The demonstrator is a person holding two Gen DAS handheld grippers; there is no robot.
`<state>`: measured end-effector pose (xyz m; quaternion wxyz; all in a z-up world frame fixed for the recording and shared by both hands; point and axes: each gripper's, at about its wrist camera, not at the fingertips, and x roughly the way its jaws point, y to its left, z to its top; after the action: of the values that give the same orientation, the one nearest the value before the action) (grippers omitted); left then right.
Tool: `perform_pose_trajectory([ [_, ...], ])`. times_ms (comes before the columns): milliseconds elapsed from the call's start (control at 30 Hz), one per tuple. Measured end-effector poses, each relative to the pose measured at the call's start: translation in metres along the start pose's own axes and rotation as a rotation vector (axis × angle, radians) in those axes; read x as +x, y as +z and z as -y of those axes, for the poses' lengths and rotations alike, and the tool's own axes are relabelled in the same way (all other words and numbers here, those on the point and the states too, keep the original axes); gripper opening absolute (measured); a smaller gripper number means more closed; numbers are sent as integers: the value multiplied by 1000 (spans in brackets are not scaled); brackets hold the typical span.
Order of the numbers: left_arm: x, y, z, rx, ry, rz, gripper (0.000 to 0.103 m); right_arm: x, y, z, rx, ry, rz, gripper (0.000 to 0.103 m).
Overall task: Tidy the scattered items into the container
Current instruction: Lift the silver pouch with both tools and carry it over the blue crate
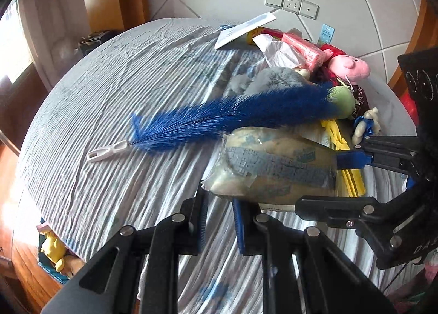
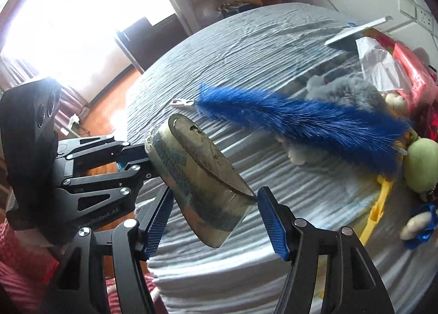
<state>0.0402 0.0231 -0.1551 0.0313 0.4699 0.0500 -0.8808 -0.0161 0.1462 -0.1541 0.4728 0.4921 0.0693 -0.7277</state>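
A clear-wrapped packet (image 1: 273,160), pale yellow with grey-blue print, hangs in the air above the striped sheet of the bed (image 1: 115,127), carried between both claws. The left claw (image 1: 219,199) is squeezed almost fully closed, and the right wrist view shows its tips pinching the packet's near-left end. The right claw (image 2: 216,193) stands about half open across the packet's other end. Its blue ribbed pads lie against the two sides of that end, so it appears to be gripping the packet.

Beyond the packet a blue bristly brush (image 1: 232,114) lies slantwise on the sheet, its white handle (image 1: 106,151) pointing to the near left. Its far end runs into a heap of things at the far right of the bed. In that heap are a grey fluffy toy (image 1: 262,78), a green plush (image 1: 342,100), a pink pig plush (image 1: 347,64), a crumpled white bag (image 1: 276,51) and a white card (image 1: 243,29) at the far edge. A yellow plastic piece (image 1: 347,160) lies partly under the packet's right end, next to a small white and blue figure (image 1: 366,125).

On the wooden floor at the near left, beside the bed, stands a blue container (image 1: 50,273) with a yellow plush toy (image 1: 54,252) inside it. The packet is well apart from this container.
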Motion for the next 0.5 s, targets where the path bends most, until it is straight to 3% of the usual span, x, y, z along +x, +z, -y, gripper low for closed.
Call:
perform_pose_trajectory([
  [500, -48, -57, -123, -138, 77, 25, 17, 60, 28, -124, -126, 43, -52, 64],
])
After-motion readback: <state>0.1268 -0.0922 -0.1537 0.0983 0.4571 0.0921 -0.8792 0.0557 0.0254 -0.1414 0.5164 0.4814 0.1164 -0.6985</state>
